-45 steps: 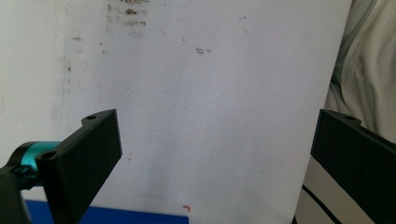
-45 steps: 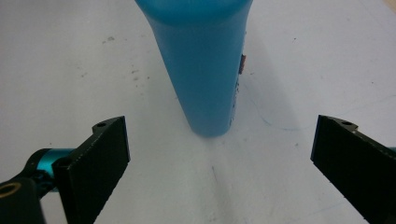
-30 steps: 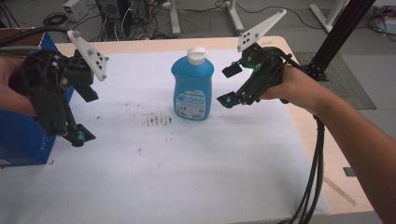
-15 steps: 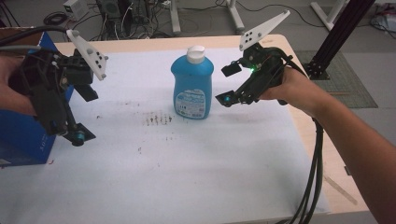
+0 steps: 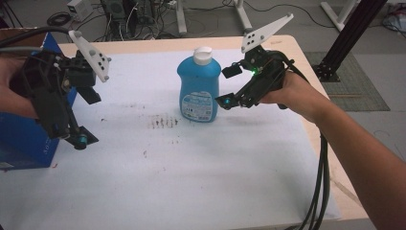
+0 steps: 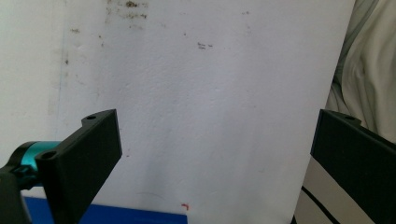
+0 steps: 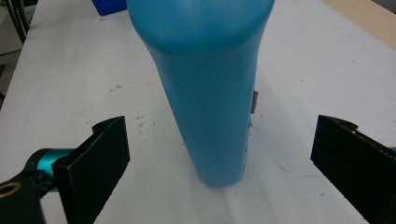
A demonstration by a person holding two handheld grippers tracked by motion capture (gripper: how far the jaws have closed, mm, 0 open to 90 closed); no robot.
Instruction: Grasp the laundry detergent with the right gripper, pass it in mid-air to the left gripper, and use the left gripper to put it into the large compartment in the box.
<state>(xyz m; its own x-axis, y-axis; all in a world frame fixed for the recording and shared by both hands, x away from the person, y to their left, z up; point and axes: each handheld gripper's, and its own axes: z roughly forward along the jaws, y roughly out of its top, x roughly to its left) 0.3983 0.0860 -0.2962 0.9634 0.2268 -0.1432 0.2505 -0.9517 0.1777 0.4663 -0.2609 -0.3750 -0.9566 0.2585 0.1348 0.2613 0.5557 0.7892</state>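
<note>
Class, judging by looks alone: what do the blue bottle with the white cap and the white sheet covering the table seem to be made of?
Blue bottle with white cap: probably plastic, smooth and semi-matt, with soft highlights and a printed label. White table sheet: likely foam or thick paper, matt, faintly dimpled and marked with dark smudges.

We see a blue plastic detergent bottle (image 5: 199, 87) standing upright on the white table cover (image 5: 201, 177), toward its far side and about midway across. It has a white cap (image 5: 203, 55), closed on top, and rounded shoulders below it. A pale printed label (image 5: 197, 106) covers the lower part of the face turned toward us. In the right gripper view the bottle (image 7: 208, 93) shows its narrow, unlabelled side, its body tapering down to a small base that rests flat on the cover. A patch of dark smudges (image 5: 163, 120) marks the cover just beside the bottle's base.
</note>
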